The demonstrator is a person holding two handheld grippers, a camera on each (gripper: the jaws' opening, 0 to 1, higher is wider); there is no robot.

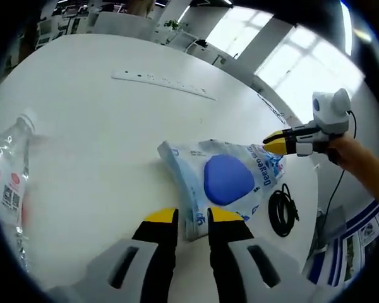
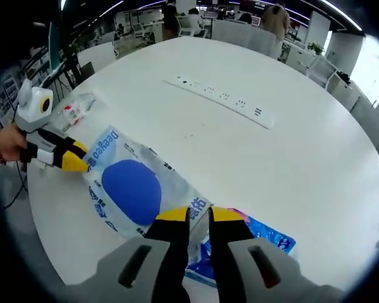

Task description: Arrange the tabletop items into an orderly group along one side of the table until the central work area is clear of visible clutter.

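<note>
Left gripper view: both claws pinch one plastic pack

Left gripper view shows the left claw (image 1: 193, 218) closed to a narrow gap on one end of the blue-and-white plastic pack (image 1: 224, 180), lying near the white worktop (image 1: 114, 132) edge. Opposite, the right claw (image 2: 198, 216) grips the other end. A plastic bottle (image 1: 9, 183) lies well apart, a coiled black cable (image 1: 282, 211) just beside the pack, and a white power strip (image 2: 221, 95) mid-worktop.

In the left gripper view, the tissue pack (image 1: 224, 183) lies on the worktop (image 1: 114, 126), near and slightly right. A water bottle (image 1: 9, 183) lies far left, a coiled cable (image 1: 282, 211) just right of the pack, a power strip (image 1: 164, 83) beyond.
</note>
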